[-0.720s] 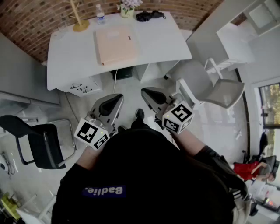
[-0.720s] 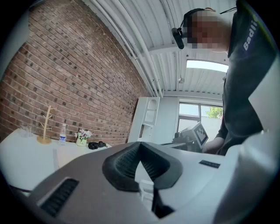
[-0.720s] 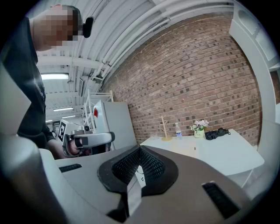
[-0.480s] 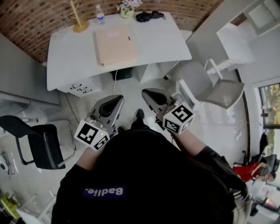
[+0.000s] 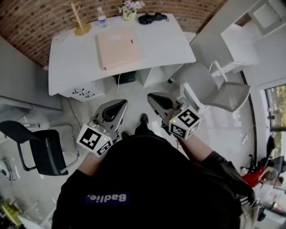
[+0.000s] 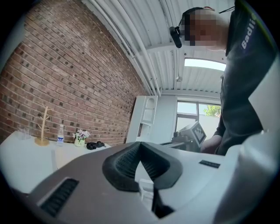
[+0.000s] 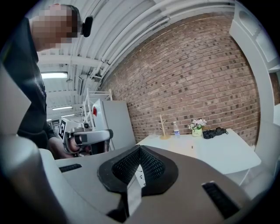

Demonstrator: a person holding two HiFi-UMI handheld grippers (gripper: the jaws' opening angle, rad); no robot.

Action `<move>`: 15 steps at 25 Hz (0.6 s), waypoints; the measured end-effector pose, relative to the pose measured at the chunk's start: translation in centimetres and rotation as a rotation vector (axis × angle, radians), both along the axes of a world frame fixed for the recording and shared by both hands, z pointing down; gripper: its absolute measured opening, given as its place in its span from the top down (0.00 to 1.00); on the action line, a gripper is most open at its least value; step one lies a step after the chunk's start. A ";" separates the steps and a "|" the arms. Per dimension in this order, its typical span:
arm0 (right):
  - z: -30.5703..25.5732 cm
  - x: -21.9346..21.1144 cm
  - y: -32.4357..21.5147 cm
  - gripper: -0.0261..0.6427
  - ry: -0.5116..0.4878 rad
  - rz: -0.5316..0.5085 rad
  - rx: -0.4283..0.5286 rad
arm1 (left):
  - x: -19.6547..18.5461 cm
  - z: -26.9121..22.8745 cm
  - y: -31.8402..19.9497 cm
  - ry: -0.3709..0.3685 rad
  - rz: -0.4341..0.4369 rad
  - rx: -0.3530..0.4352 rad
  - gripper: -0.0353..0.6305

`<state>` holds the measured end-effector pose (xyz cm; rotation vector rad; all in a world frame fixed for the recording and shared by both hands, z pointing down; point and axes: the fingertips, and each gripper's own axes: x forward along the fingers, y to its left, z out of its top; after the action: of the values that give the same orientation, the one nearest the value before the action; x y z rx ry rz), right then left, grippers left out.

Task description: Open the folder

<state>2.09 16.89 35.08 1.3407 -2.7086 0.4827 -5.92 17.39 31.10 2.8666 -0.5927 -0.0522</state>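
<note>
A closed peach folder (image 5: 119, 48) lies flat on the white table (image 5: 165, 42), near its middle. Both grippers hang over the floor in front of the person, well short of the table. The left gripper (image 5: 117, 105) points toward the table with its jaws together and nothing between them; in the left gripper view the pads meet at the tip of the left gripper (image 6: 140, 145). The right gripper (image 5: 155, 97) is beside it, also shut and empty; in its own view the right gripper (image 7: 140, 149) shows its jaws closed, with the table (image 7: 214, 153) ahead.
At the table's far edge stand a gold branch rack (image 5: 80, 22), a water bottle (image 5: 102, 15), a flower pot (image 5: 130, 8) and a black item (image 5: 153, 17). A grey chair (image 5: 214, 87) stands right, a black chair (image 5: 42, 147) left, and a drawer unit (image 5: 82, 91) under the table.
Both grippers have drifted slightly right and lower in the head view. Their jaws stay closed and the folder has not moved.
</note>
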 end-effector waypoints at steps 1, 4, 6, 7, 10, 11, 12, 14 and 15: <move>0.0 0.0 -0.1 0.92 -0.001 0.003 -0.001 | -0.1 0.0 -0.1 0.001 -0.001 -0.001 0.94; 0.0 -0.1 -0.2 0.92 0.002 0.004 -0.002 | -0.1 -0.1 -0.2 0.000 0.003 0.001 0.94; -0.1 0.1 -0.3 0.92 0.009 0.008 -0.004 | 0.0 -0.2 -0.3 0.000 0.007 0.005 0.94; -0.2 0.2 -0.4 0.92 0.012 0.013 -0.006 | 0.0 -0.3 -0.3 0.002 0.008 0.005 0.94; -0.4 0.7 -0.5 0.92 0.011 0.027 -0.007 | -0.2 -0.4 -0.5 0.001 0.003 0.003 0.94; -0.4 0.8 -0.7 0.92 0.009 0.032 -0.008 | -0.2 -0.4 -0.7 0.000 0.000 0.004 0.94; -0.3 1.0 -0.9 0.92 0.008 0.035 -0.009 | -0.2 -0.4 -0.9 -0.002 -0.005 0.006 0.94; -0.2 1.3 -1.4 0.92 0.003 0.039 -0.014 | -0.1 -0.2 -1.6 -0.006 -0.017 0.003 0.94; -0.1 1.5 -1.6 0.92 0.000 0.038 -0.017 | 0.0 0.0 -2.0 -0.010 -0.024 -0.001 0.94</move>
<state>3.55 15.26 34.98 1.3908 -2.6778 0.5075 -5.96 15.35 31.09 2.8602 -0.6293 -0.0414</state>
